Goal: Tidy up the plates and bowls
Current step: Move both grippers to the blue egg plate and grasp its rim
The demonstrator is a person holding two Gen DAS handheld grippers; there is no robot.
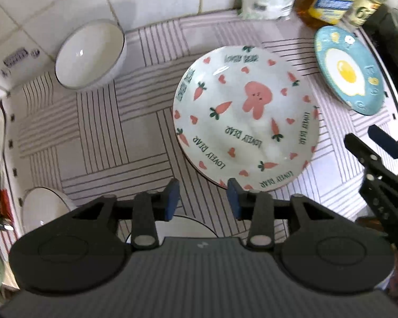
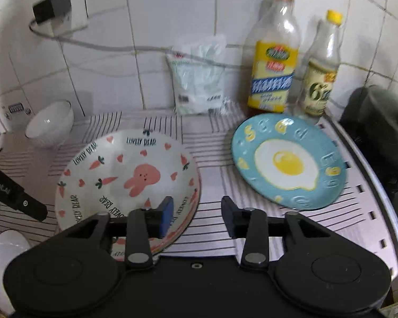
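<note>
A big white plate with a pink rabbit and carrots (image 1: 246, 116) lies mid-counter; it also shows in the right wrist view (image 2: 127, 182). A blue plate with a fried egg (image 1: 347, 71) (image 2: 289, 161) lies to its right. A white bowl (image 1: 90, 53) (image 2: 50, 122) sits far left by the wall. My left gripper (image 1: 203, 198) is open and empty, just short of the rabbit plate's near rim. My right gripper (image 2: 196, 212) is open and empty, its left finger over the rabbit plate's near right rim; it shows in the left wrist view (image 1: 368, 140).
Two bottles (image 2: 273, 53) (image 2: 321, 66) and a white bag (image 2: 199, 79) stand against the tiled wall. More white bowls (image 1: 45, 206) (image 2: 5, 259) sit at the near left. A dark appliance (image 2: 379, 132) is at the right. The striped mat (image 1: 106, 132) covers the counter.
</note>
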